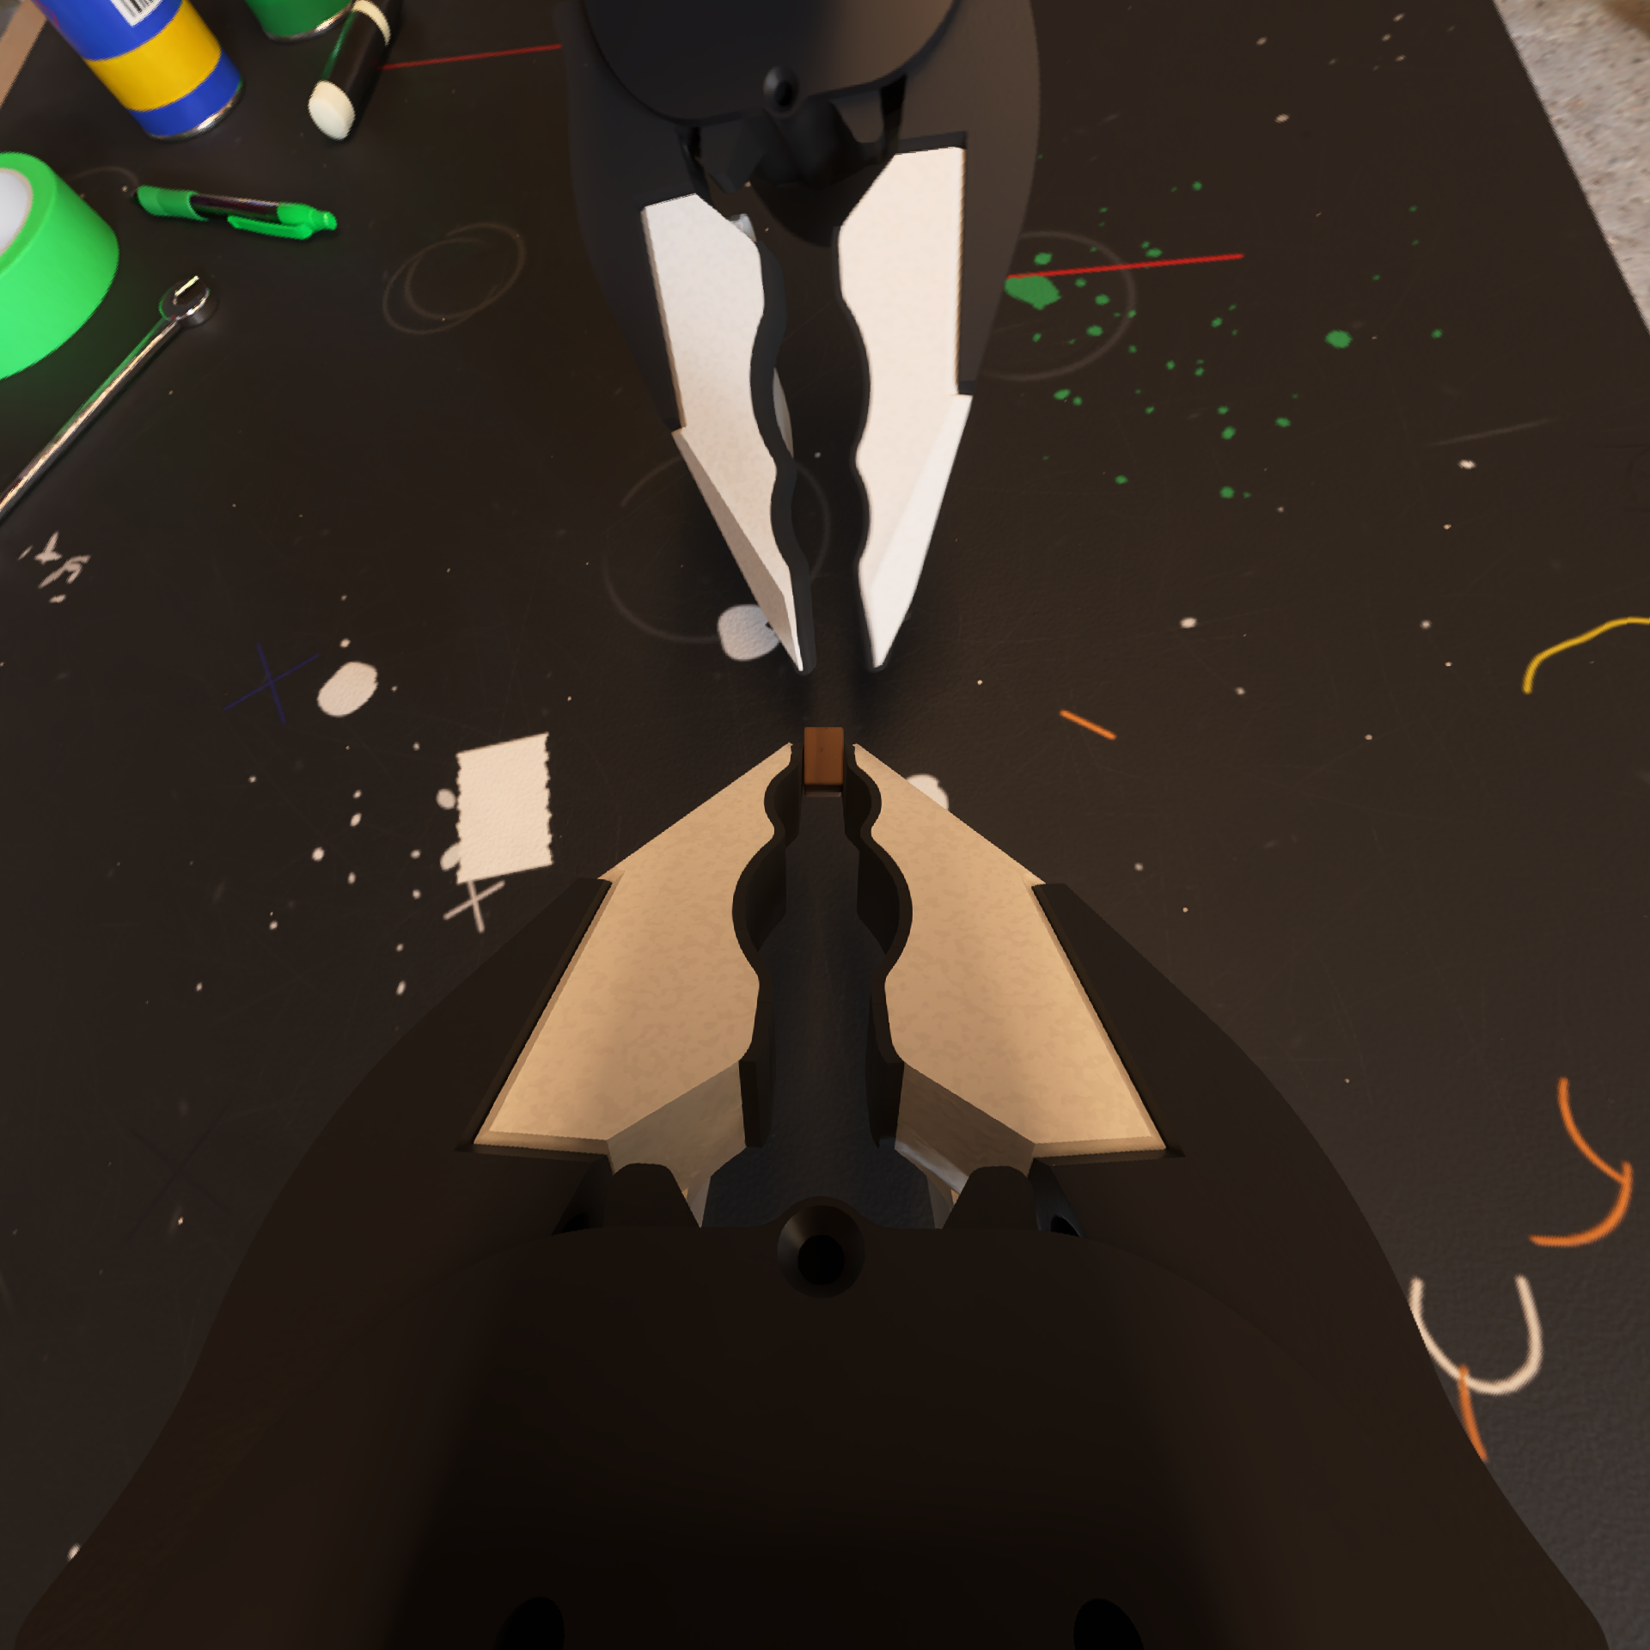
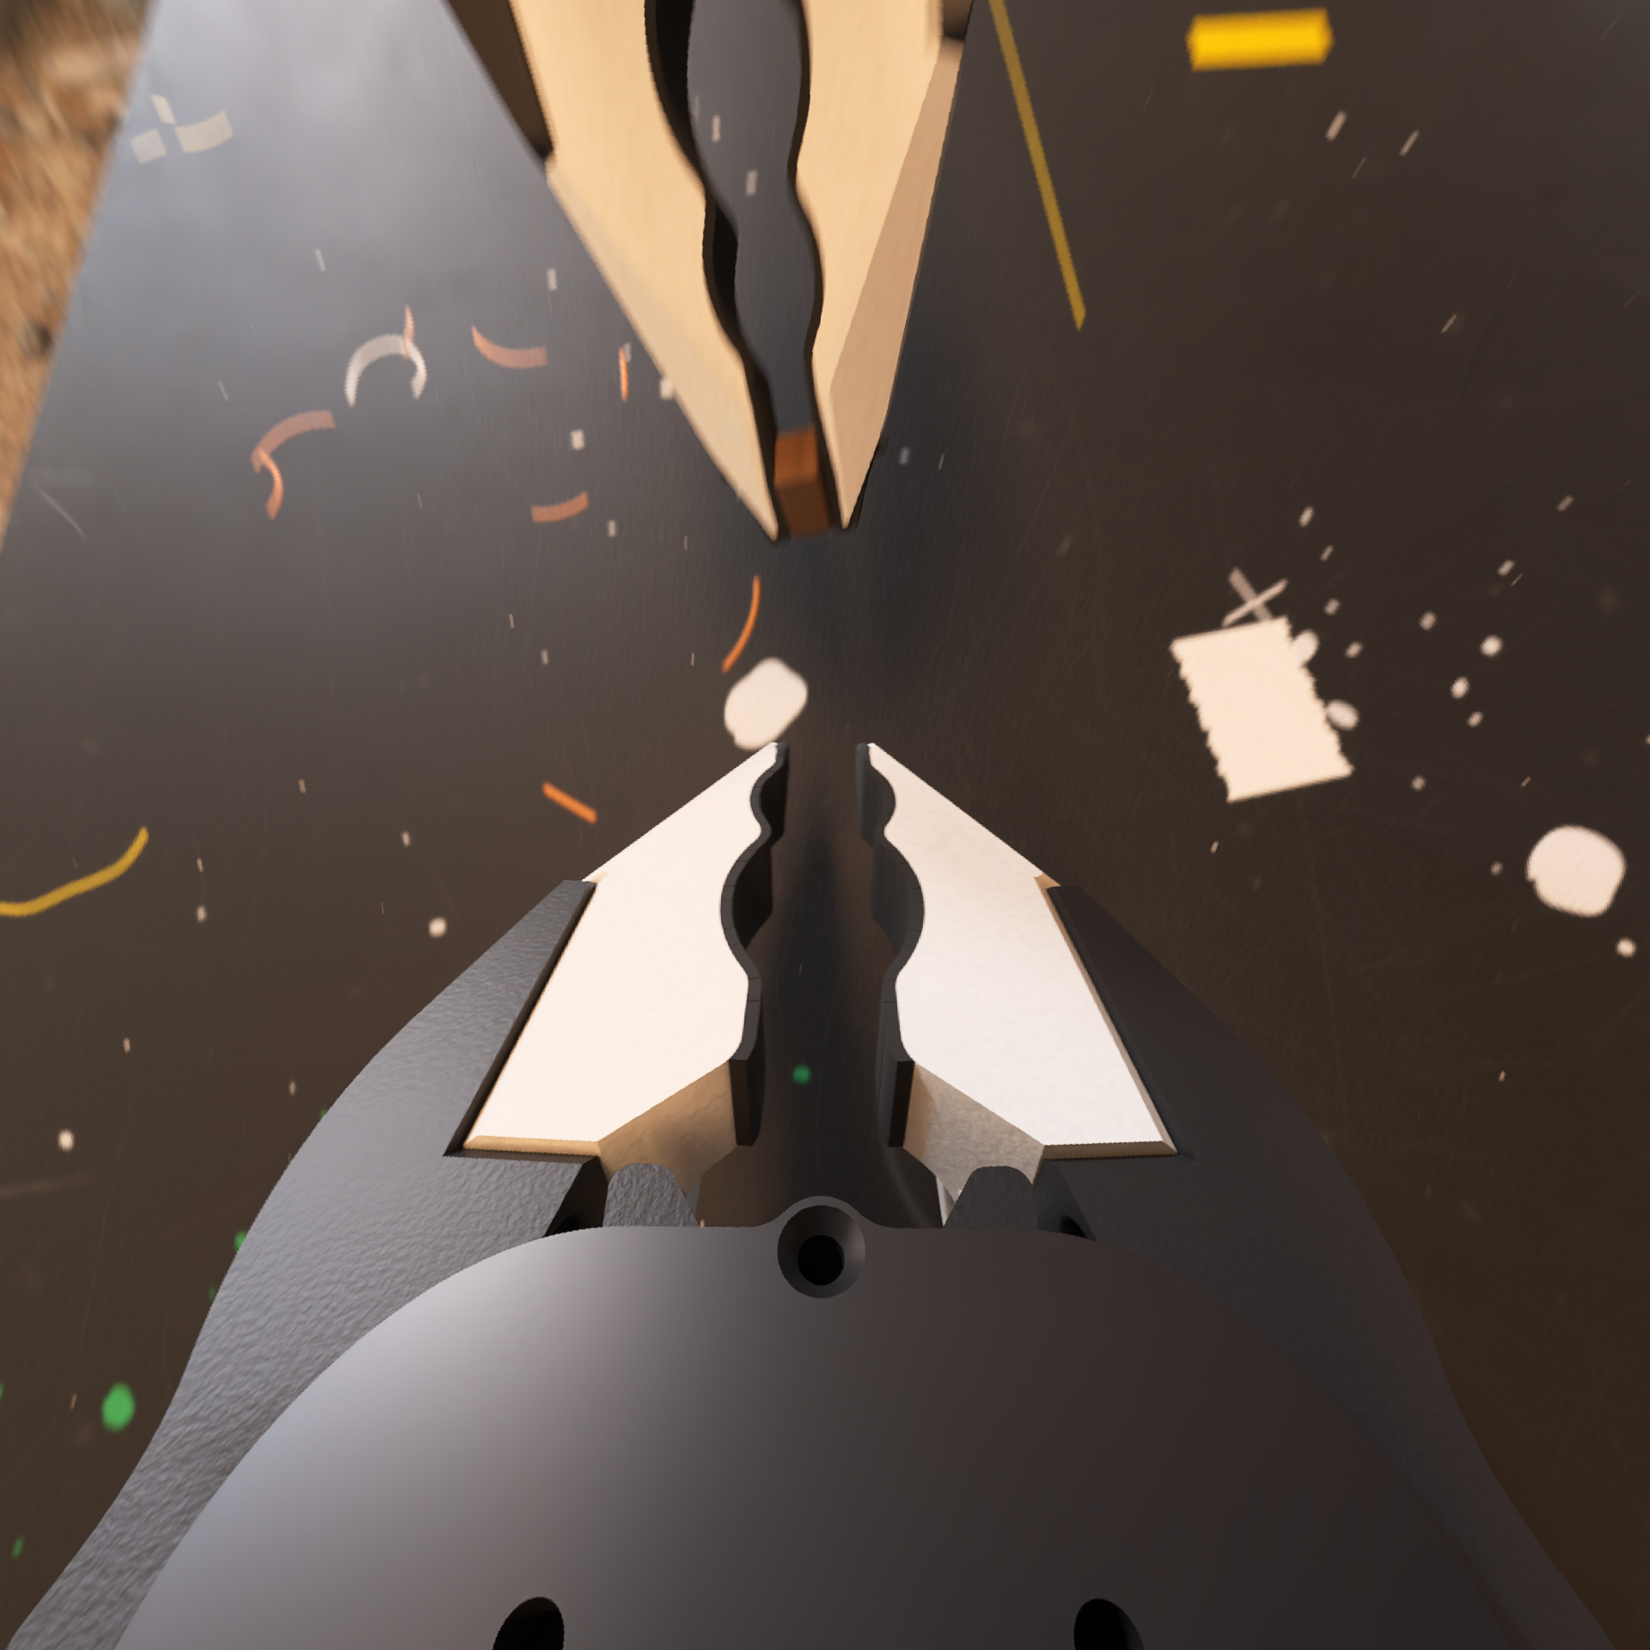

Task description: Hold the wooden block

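Note:
The small brown wooden block (image 1: 822,763) is pinched between the tips of my left gripper (image 1: 822,748), whose fingers are tan, above the black table. The block also shows in the right wrist view (image 2: 797,482), between the left gripper's (image 2: 808,529) tan tips. My right gripper (image 2: 821,752), with white fingers, faces the left one tip to tip. Its jaws stand a narrow gap apart with nothing between them. In the left wrist view the right gripper (image 1: 839,665) stops a short way from the block without touching it.
At the far left of the paint-spattered black table (image 1: 1250,804) lie a green tape roll (image 1: 45,259), a green pen (image 1: 237,212), a metal wrench (image 1: 107,384), a blue and yellow can (image 1: 152,62) and a marker (image 1: 348,71). A yellow block (image 2: 1259,37) lies far off.

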{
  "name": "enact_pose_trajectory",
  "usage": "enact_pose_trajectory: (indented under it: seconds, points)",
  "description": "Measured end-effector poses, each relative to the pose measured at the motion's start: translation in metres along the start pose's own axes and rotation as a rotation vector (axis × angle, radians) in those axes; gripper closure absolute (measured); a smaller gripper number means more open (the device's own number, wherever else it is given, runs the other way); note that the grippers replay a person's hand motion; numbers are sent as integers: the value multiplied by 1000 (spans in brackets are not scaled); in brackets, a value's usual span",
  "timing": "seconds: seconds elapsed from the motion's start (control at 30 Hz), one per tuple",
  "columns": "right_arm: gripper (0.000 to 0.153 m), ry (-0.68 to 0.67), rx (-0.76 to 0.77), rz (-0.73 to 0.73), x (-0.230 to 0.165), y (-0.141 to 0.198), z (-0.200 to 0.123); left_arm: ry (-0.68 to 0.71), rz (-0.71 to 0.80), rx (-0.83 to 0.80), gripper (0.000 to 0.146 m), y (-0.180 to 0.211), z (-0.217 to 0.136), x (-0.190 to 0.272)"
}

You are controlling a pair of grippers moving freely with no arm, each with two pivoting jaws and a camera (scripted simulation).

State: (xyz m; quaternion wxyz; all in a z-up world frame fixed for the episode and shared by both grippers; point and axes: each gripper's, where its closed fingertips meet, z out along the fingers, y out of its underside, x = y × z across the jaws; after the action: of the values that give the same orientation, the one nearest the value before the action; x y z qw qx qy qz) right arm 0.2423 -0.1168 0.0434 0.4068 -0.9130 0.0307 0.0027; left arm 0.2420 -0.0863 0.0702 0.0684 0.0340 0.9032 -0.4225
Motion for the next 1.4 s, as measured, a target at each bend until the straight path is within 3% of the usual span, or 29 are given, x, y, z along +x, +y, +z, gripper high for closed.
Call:
enact_pose_trajectory:
  seconds: [0.07, 0.17, 0.3, 0.47, 0.53, 0.6, 0.73, 0.9, 1.4]
  points:
    - [127, -6, -110, -21, -3, 20, 2, -9, -4, -9, 138, 3, 0, 0]
    - [125, -25, -221, -58, -11, 37, 8, 7, -11, -20, 138, 7, 0, 2]
    - [143, 3, -218, -43, -4, 35, 12, 13, -17, -26, 138, 7, -2, 0]
    - [144, 63, -202, 27, 12, 34, 12, 1, -6, -44, 138, 6, -1, -11]
    - [128, 99, -176, 34, 17, 29, 7, 9, -4, -53, 138, 7, 1, -13]
    - [125, 98, -91, 32, 17, 17, -1, 23, 4, -60, 138, 8, 3, -13]
    - [133, 111, -3, -4, 16, 0, -7, 56, 5, -69, 138, 9, 6, -6]
    - [152, 90, -24, -52, 11, 0, 0, 45, -10, -86, 138, 13, 7, -6]
    - [153, 64, -80, -70, 8, 8, 7, 39, -17, -126, 138, 26, 14, 1]
